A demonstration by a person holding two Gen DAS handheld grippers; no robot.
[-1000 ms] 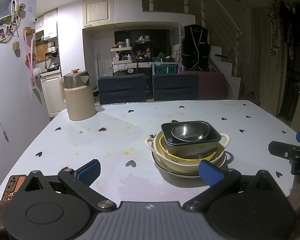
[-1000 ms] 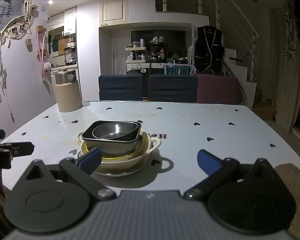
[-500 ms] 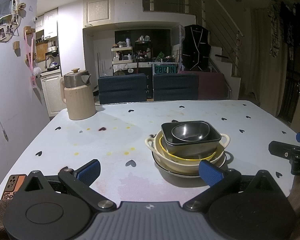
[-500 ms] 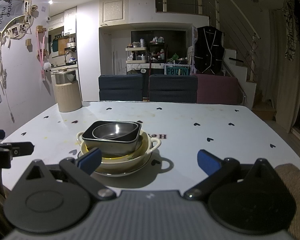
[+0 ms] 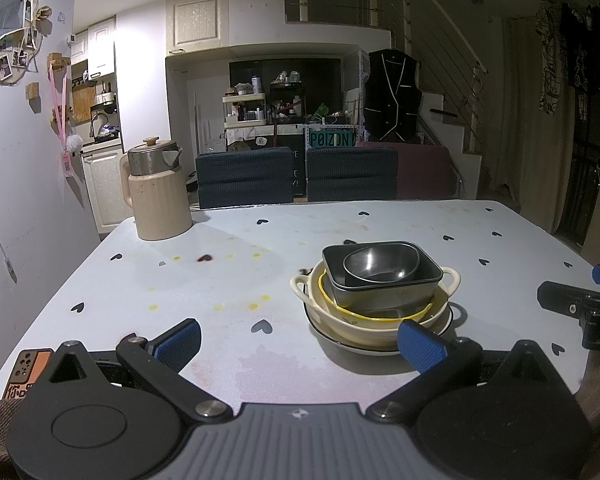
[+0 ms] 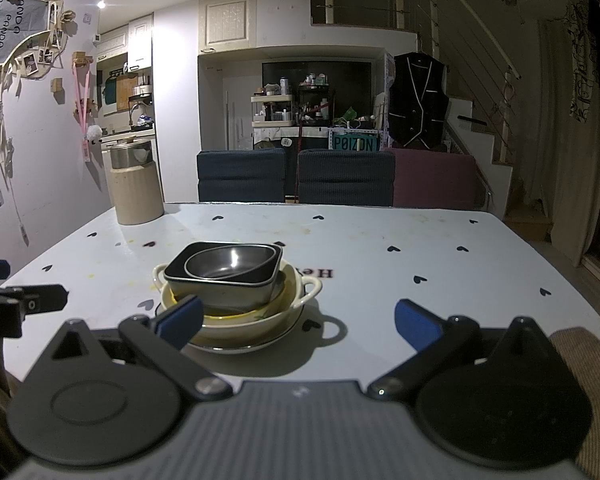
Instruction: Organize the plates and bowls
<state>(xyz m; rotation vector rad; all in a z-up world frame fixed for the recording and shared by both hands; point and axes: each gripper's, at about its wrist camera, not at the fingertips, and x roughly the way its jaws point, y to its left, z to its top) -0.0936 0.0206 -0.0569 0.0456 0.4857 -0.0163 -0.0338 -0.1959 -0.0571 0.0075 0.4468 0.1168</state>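
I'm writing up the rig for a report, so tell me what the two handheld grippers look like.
Both match. The left gripper and the right gripper each have a ribbed grey body, two black angled link arms with silver pivot screws, round black discs at the sides, and jaws tipped with blue ribbed pads. Brown ribbed fabric shows at the lower edges. No cables are visible.

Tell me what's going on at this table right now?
A person holds a gripper in each hand at the near edge of the table. Both the left gripper and the right gripper are open and hold nothing. Ahead of them is one stack: a metal bowl in a dark square dish, inside a cream handled bowl, on a plate. Neither gripper touches the stack.
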